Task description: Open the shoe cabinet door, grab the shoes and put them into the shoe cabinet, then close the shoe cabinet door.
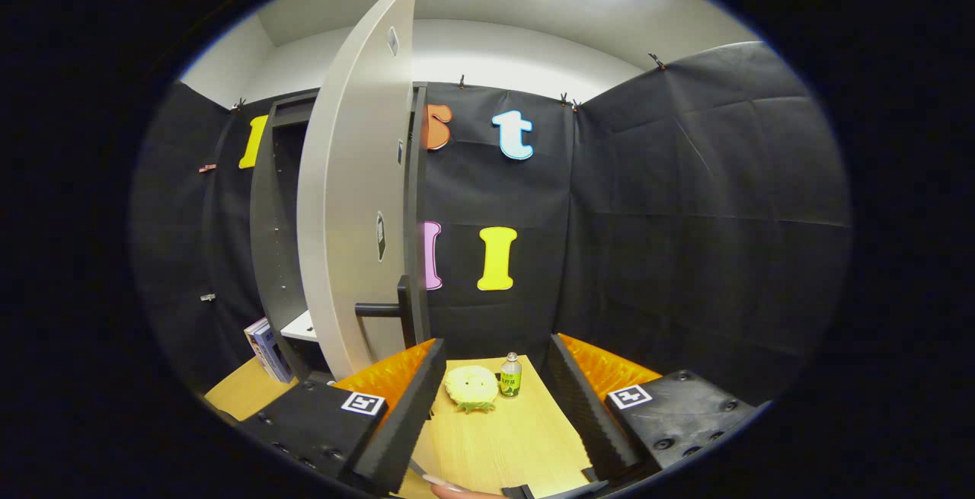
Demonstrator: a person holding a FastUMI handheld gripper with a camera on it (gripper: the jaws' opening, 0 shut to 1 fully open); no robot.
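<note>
Cabinet door (346,202) stands swung out, edge-on just ahead-left of the gripper (495,415), w/ its dark handle (385,308) right above the left finger, so the opening step looks done and the interior (278,240) is reachable beyond it. Fingers spread wide, nothing between them but bare tabletop (503,446). Ahead btwn the fingers sit a yellow plush-like slipper (471,387) (prob. the shoe, can't confirm) and a small bottle (510,375) touching or just beside it; grab comes next.

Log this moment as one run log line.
gripper: open, holding nothing | pale grey cabinet door: open | yellow fuzzy slipper: on wooden table, between fingers
</note>
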